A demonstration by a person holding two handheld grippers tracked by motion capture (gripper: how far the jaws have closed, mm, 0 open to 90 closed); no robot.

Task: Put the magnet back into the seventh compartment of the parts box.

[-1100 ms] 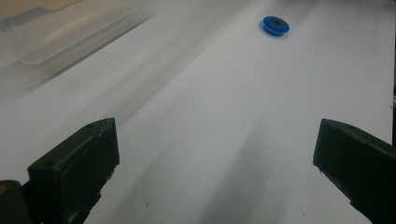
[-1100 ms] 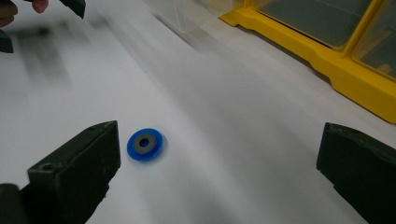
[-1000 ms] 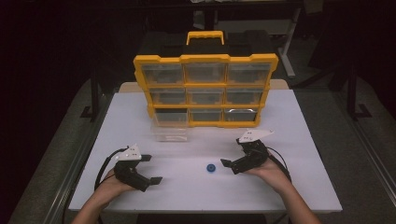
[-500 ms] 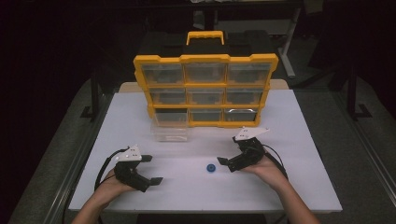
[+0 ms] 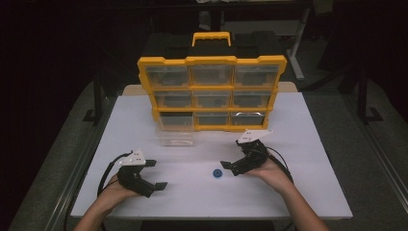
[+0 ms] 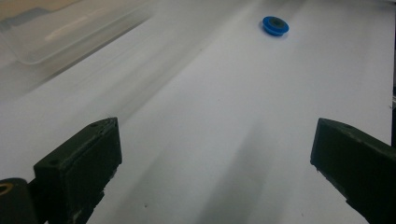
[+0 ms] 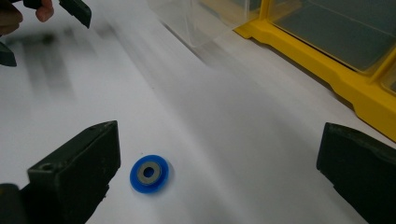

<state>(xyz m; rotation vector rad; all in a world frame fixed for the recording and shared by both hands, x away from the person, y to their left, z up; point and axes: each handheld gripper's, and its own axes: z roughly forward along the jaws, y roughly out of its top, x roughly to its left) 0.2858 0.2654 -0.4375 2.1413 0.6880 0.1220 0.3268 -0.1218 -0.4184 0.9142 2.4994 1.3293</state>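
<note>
- Since the earlier frames the right tongs (image 5: 230,169) have slid leftward and nearer to the small blue disc with a grey metal centre (image 5: 217,173), while the left tongs (image 5: 155,174) have stayed where they were.
- The right tongs are released, jaws spread wide. In the right gripper view the blue disc (image 7: 149,173) lies flat on the white worktop (image 7: 243,140) just beside the inner face of the left-hand jaw, not touching it and off centre in the gap.
- From above, the disc sits just ahead of the right tongs' tips, apart from them, and well apart from the left tongs, off towards their right.
- The left tongs are also released and hold nothing. In the left gripper view the disc (image 6: 275,25) lies far ahead of the jaws, towards the right-hand one.
- A clear plastic drawer (image 5: 174,136) stands on the white worktop (image 5: 308,144) beyond the left tongs and off to the left of the right tongs; it lies in front of the lower left bay of the yellow plastic organiser case with clear drawers and a carry handle (image 5: 211,91).
- That case stands upright at the far side, beyond both tongs; its yellow base edge (image 7: 317,65) runs across the upper right of the right gripper view.
- A hand grips each of the tongs from the near edge, the black cables looping beside the wrists.
</note>
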